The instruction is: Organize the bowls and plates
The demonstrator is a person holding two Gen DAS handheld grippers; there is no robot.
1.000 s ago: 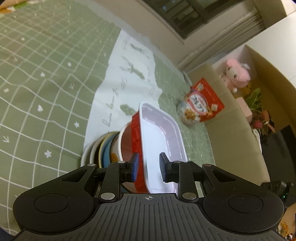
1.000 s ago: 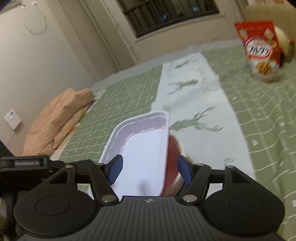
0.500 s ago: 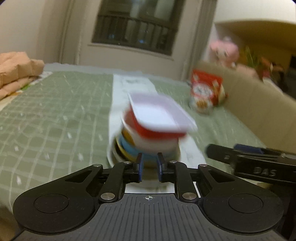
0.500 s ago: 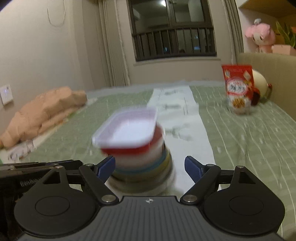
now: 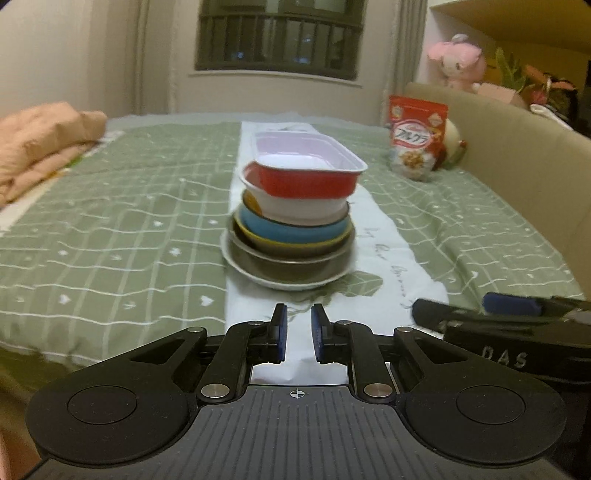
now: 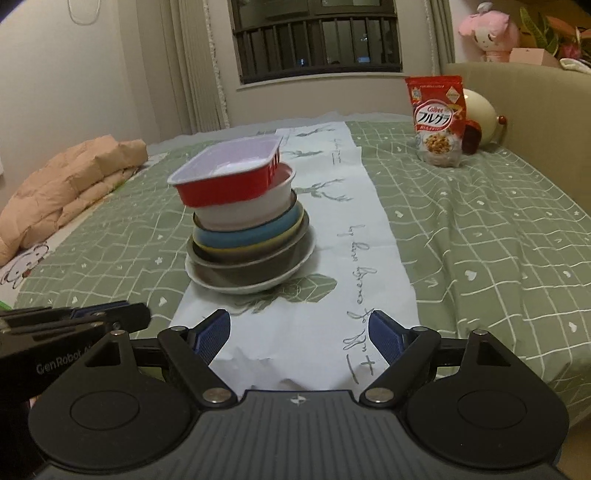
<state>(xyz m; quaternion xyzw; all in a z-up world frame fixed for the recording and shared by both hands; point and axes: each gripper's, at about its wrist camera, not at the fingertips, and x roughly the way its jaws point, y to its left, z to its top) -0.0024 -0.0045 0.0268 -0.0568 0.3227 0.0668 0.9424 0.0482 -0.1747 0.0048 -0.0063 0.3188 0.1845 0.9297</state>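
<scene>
The dishes stand as one stack on the white paper runner (image 5: pixel 384 236) that lies along the green checked bedcover (image 5: pixel 110 221); at the bottom is a white plate (image 5: pixel 284 282), in it a dark metal bowl (image 5: pixel 291 264), then a yellow-rimmed bowl (image 5: pixel 288 245), a blue bowl (image 5: pixel 291 229) and a white bowl (image 5: pixel 303 210); on the very top sits a red rectangular tray (image 5: pixel 306 177) with a white inside, and it sits tilted and overhangs the white bowl on one side.

The left gripper (image 5: pixel 297 334) is in front of the stack and apart from it; its two blue pads are close to each other with only a narrow gap, and nothing is between them. The right gripper (image 6: pixel 299 334) is also short of the stack, with the fingers spread wide and holding nothing; in the left wrist view a part of it shows low at the right side.

Farther back on the bedcover a red cereal bag (image 6: pixel 437 120) stands upright near the beige headboard (image 6: pixel 517 107); a folded peach blanket (image 6: pixel 70 184) lies at the left edge; a pink plush toy (image 6: pixel 487 29) sits on the shelf behind.
</scene>
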